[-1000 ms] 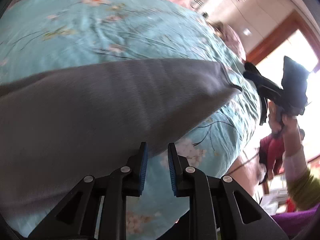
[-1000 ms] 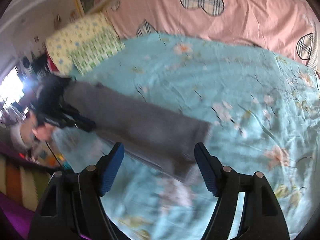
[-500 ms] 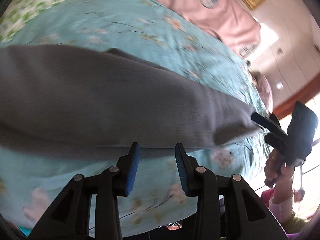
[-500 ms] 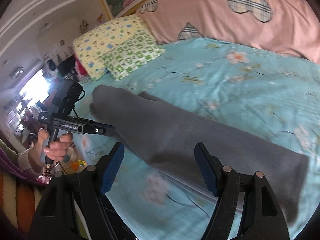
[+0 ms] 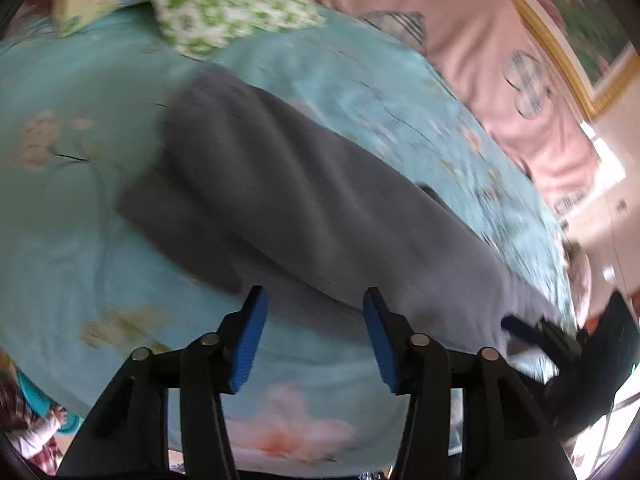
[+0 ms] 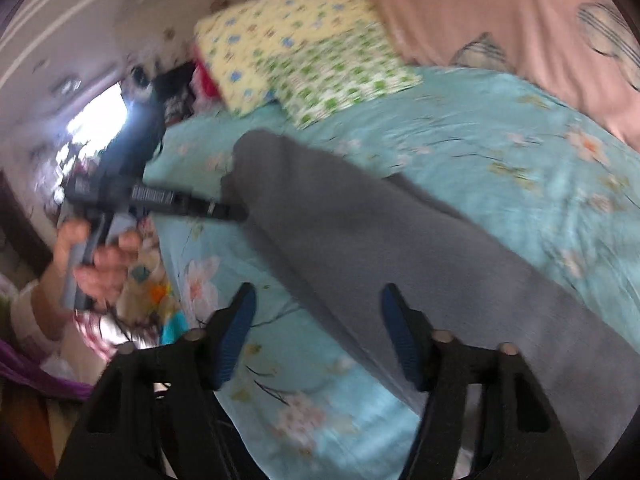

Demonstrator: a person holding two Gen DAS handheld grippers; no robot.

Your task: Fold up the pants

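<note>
Grey pants (image 5: 304, 208) lie in a long band across a teal flowered bedspread (image 5: 60, 216); they also show in the right wrist view (image 6: 400, 248). My left gripper (image 5: 314, 316) is open and empty, its blue pads over the pants' near edge. In the right wrist view the left gripper (image 6: 232, 212) points at the pants' far-left end. My right gripper (image 6: 318, 312) is open and empty above the pants' near edge. It shows in the left wrist view (image 5: 516, 326) at the pants' right end.
Two flowered pillows (image 6: 304, 56) lie at the head of the bed, also in the left wrist view (image 5: 224, 4). A pink sheet with plaid hearts (image 6: 520, 28) covers the back. The bed's edge (image 6: 160, 264) drops off at the left, with clutter and a bright window (image 6: 96, 116) beyond.
My left gripper has opened wide and swung left toward the pants' pillow end. My right gripper stayed open and turned toward the pillows.
</note>
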